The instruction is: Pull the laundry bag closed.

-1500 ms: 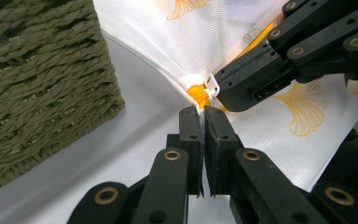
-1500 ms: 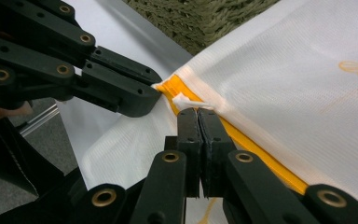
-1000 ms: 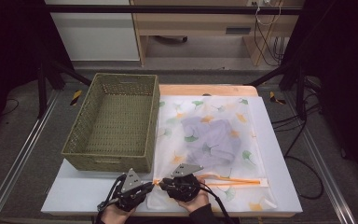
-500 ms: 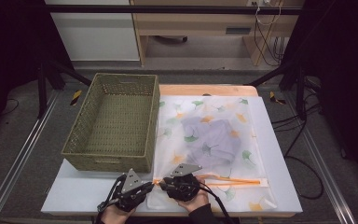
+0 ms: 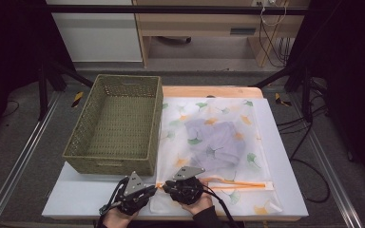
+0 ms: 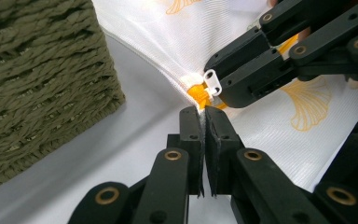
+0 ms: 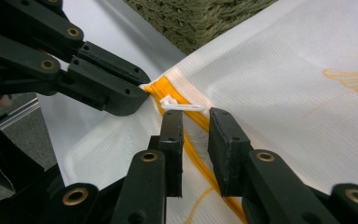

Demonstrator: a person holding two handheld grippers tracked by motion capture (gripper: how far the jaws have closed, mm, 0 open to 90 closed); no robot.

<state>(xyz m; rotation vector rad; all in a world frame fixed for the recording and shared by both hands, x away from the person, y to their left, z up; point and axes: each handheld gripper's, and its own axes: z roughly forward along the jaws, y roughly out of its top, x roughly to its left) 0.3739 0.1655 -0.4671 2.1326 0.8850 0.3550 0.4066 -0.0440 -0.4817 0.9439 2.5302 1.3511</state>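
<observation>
Mesh bag (image 5: 218, 142): white, sheer, w/ green & orange leaf prints, orange zip (image 5: 240, 184) along its near edge, grey folded cloth (image 5: 216, 142) inside. Bag lies flat on the white surface (image 5: 76, 199), right of the wicker basket (image 5: 119, 123).

Both hands sit low at the near edge, the 2 tools side by side, tips meeting at the bag's near-left corner. Left hand-held gripper (image 6: 202, 114): jaws pinched narrow on the corner fabric by the zip end. Right hand-held gripper (image 7: 191, 116): jaws have just been closing, a gap remains, zip tape between them, pads not pressing.

Gripper views show the white zip pull (image 7: 179, 105) at the zip's end; high view too small for it.
</observation>
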